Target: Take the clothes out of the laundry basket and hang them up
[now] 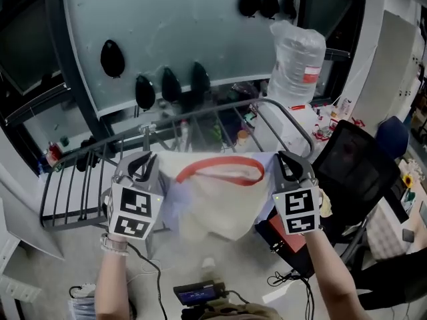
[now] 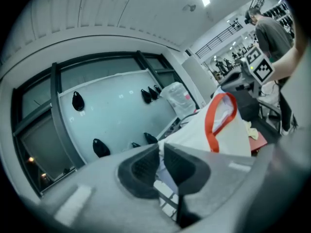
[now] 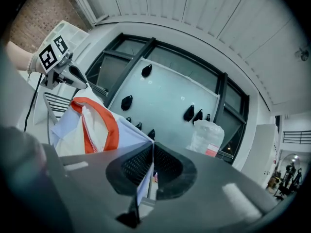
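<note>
White shirt (image 1: 217, 199) with an orange collar (image 1: 223, 169) hung spread between my two tongs, on my side of the rack (image 1: 200, 115) and just beside its curved top rail. I could not tell whether the cloth touched that rail.

My left tongs (image 1: 142, 162) sat at the shirt's left edge, near the rack's left half. Their jaws were almost together, pinching a fold of white cloth between the dark ribbed pads. My right tongs (image 1: 287, 159) sat at the shirt's right edge, near the rack's bent right corner. Their jaws were pressed tight, with a thin edge of the shirt caught between them. Both tongs pointed away from me, toward the rack, at about the same height, and the collar opening arched between them. The shirt's body sagged below them, in front of the rack's legs.

Beyond the rack stood a pale panel (image 1: 167, 25) dotted with black, drop-shaped pieces. A tall clear plastic bag (image 1: 297, 55) with a red label stood past the rack's right end. A black chair (image 1: 353, 162) stood to the rack's right, near my right arm.
</note>
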### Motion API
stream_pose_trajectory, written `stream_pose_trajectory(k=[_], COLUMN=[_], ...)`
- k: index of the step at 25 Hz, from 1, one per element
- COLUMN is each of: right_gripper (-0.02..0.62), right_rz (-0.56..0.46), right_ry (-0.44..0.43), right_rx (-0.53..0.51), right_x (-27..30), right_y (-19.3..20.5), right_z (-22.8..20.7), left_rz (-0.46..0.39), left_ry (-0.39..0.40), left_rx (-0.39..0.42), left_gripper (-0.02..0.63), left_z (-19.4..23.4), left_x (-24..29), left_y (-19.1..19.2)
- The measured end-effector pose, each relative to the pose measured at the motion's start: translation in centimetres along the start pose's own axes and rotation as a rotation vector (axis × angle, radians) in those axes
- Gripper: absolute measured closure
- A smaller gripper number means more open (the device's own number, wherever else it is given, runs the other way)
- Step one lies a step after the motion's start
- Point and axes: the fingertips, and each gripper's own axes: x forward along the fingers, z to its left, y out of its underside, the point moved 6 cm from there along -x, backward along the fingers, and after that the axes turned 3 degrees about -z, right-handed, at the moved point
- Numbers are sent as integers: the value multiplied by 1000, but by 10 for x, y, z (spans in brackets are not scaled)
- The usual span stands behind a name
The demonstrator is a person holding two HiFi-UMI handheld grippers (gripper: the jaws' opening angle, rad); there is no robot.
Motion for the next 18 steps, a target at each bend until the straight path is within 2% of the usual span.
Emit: stream_pose_trajectory(k=[9,13,18], right_gripper=[586,585,586], right_rz=[33,48,54], right_ry=[-17,-15,-26], right_rx=[7,-48,-86], right_x=[145,203,271], right_y=[-12,-13,-19], right_z=[-23,-29,-33], left_rz=[46,60,68], left_ry=[21,14,-16], left_rx=[-1,10,-36], left_gripper=[583,583,583], left_z=[72,102,141], left_x=[125,174,225], left_y=[18,22,30])
